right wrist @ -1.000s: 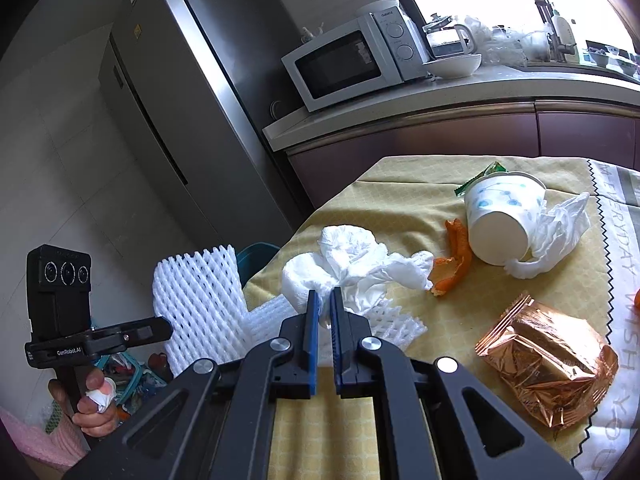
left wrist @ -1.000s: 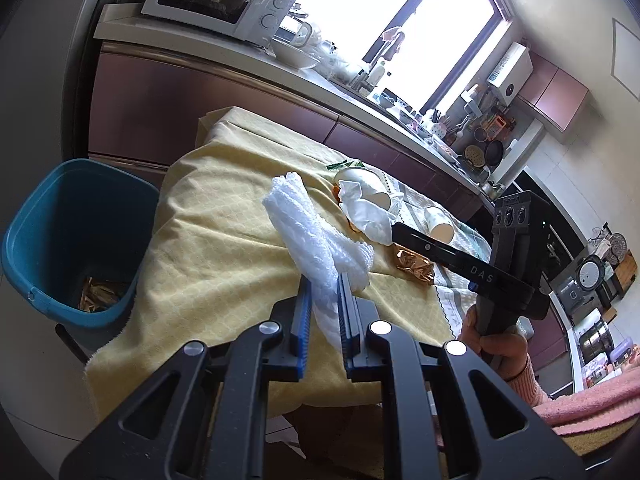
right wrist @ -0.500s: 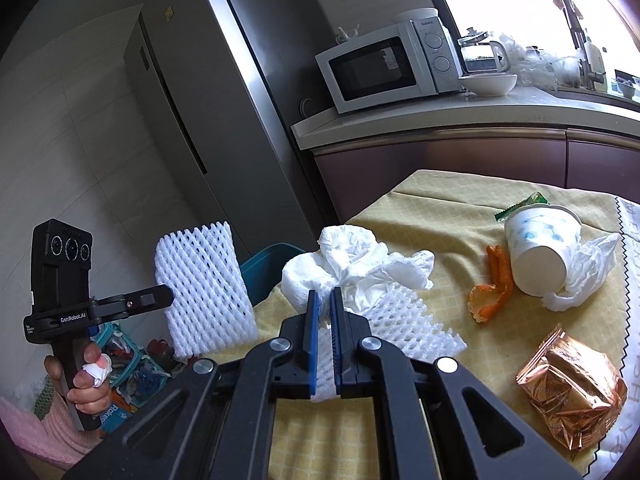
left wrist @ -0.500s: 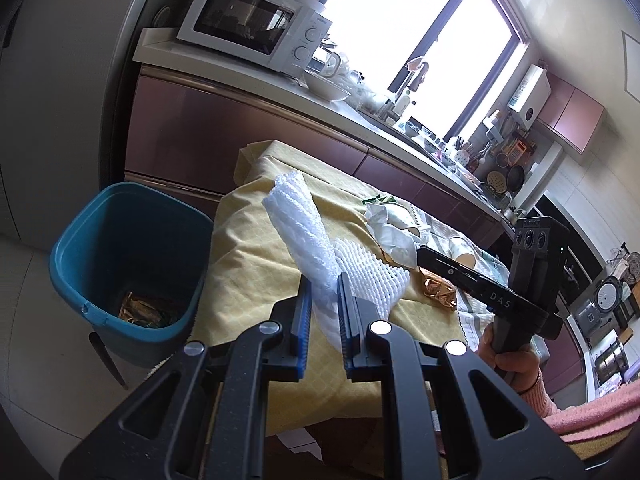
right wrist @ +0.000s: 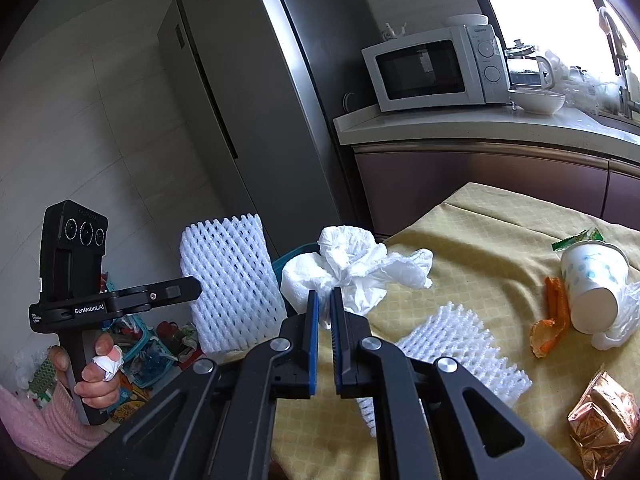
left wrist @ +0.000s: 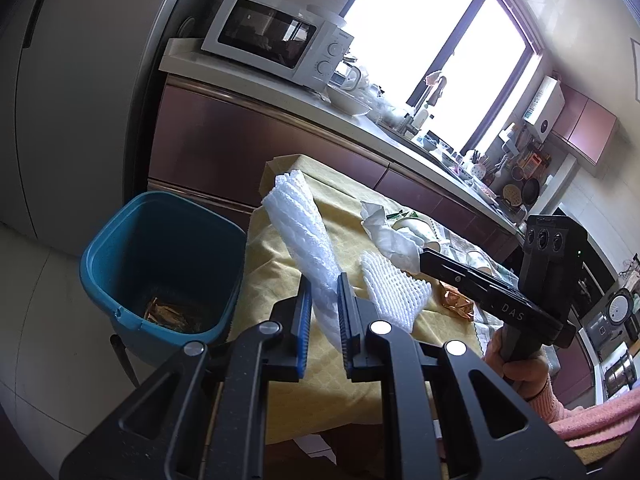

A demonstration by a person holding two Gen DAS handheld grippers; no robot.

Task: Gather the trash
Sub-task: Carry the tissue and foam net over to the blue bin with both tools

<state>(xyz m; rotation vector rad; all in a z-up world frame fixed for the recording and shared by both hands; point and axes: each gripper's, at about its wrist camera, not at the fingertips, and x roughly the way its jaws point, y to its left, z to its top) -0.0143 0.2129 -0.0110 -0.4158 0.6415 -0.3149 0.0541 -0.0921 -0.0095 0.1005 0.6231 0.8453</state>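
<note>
The left gripper (left wrist: 324, 300) pinches a white foam net sleeve (left wrist: 298, 232), held up beside the teal bin (left wrist: 120, 280). The right gripper (right wrist: 325, 312) clamps crumpled white tissue (right wrist: 352, 264) above the yellow-clothed table (right wrist: 480, 240) (1 more foam net (right wrist: 456, 340) lies there). Light foam could likely drift past the bin's rim if released early.

A home kitchen is showing itself: a microwave (right wrist: 434, 68) is sitting on the counter (right wrist: 480, 124) beside a tall fridge (right wrist: 248, 100), with pans (left wrist: 524, 192) hanging far right.
</note>
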